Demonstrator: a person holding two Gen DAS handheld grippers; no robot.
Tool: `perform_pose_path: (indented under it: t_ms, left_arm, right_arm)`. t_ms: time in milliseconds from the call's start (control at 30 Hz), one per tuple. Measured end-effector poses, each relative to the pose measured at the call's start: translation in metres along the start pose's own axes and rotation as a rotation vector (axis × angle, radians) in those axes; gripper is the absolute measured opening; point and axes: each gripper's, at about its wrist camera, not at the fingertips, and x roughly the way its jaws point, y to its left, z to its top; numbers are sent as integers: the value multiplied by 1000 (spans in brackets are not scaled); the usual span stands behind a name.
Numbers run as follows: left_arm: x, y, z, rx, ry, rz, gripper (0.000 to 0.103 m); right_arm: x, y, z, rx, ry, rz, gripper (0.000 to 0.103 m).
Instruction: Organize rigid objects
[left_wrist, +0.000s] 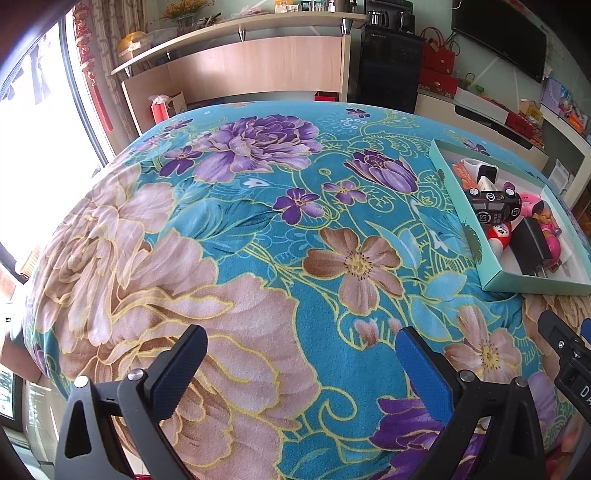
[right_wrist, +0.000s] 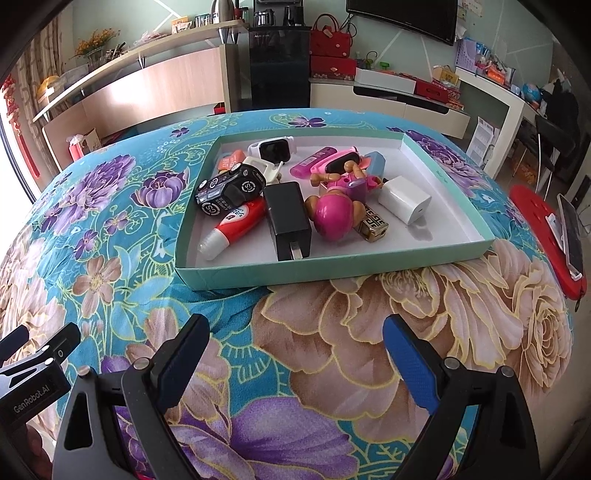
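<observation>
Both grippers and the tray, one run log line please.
left gripper: open, empty | right gripper: open, empty | tray: holds all items

Teal floral blanket (right_wrist: 332, 332) with purple and beige blooms, mint-green box (right_wrist: 332, 264), pink doll (right_wrist: 332, 212), black charger (right_wrist: 286, 218)

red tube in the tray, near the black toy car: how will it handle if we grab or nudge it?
The red tube looks round-bodied and lies on its side, so a nudge will probably roll it. Its glossy plastic may slip in the jaws. It leans against the black charger, so pulling it may shift that.
</observation>
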Motion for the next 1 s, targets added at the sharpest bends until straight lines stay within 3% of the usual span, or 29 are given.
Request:
perform_pose_path:
  t_ms: [1000]
  left_arm:
    - [-8,-10,-1,56,-37,35,103]
  right_arm:
    - [1,-1,0,-2,8,-7,95]
